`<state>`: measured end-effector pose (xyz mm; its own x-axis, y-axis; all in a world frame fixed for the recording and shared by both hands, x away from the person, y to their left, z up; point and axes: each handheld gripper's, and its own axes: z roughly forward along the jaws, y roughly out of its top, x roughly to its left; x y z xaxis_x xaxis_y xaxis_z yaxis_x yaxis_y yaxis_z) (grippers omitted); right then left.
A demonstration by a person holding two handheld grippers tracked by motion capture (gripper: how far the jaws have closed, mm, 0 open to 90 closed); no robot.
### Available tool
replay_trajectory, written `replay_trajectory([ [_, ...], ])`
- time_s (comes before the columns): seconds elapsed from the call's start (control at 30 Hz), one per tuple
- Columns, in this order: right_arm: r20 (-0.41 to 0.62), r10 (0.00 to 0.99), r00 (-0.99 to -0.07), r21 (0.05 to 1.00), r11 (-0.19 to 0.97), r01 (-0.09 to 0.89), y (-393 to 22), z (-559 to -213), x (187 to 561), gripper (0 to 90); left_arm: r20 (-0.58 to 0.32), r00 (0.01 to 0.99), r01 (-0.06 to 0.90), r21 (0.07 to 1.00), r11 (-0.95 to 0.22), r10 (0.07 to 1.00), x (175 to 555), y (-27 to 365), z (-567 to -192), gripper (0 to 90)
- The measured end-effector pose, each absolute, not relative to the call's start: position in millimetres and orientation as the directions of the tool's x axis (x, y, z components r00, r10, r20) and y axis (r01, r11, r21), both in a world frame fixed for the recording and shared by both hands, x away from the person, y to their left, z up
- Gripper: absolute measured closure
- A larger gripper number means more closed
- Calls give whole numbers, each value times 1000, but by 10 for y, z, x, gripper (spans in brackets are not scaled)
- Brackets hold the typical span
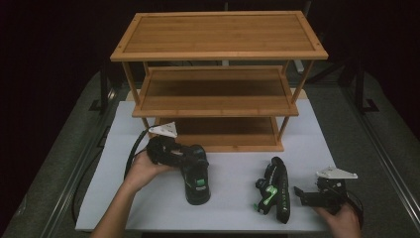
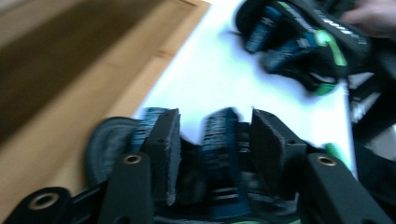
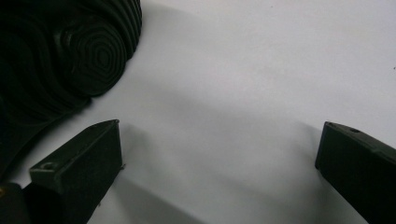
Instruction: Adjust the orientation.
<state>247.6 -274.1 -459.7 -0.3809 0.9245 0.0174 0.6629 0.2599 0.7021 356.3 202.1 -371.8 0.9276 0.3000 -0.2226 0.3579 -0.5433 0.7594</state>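
- the upright shoe (image 1: pixel 197 179) stands on the white surface (image 1: pixel 233 168) just in front of the rack's bottom shelf, toe toward the person; it is a black sports shoe with blue lettering on the tongue and a green patch.
- likely light and soft in the upper, stiffer at the sole, so it may fold if pinched by the tongue alone; the collar or heel rim looks the firmest place to take hold.
- the left claw (image 2: pixel 212 140) straddles its opening, the jaws parted with the tongue between them and not visibly pressed.
- the second shoe (image 1: pixel 275 196) lies on its side to the right, ribbed sole toward the right claw (image 3: pixel 217 158).
- the right claw is spread wide over bare surface, holding nothing.
- the bamboo rack (image 1: pixel 218 74) behind has three bare shelves.
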Motion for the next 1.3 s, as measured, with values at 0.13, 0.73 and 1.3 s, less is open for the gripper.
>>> replay_trajectory([
  [0.13, 17, 925, -381, 702, 260, 663, -2741, -4597, 2476, 0, -207, 930, 354, 721, -596, 303, 3527, 1882, -3792, 513],
  [0.73, 17, 924, -382, 700, 261, 664, -2742, -4596, 2481, 0, -162, 945, 307, 742, -597, 285, 3476, 1839, -3901, 524],
  [1.3, 21, 924, -382, 699, 259, 666, -2746, -4595, 2483, 0, -116, 869, 395, 748, -534, 481, 3067, 2585, -3900, 230],
])
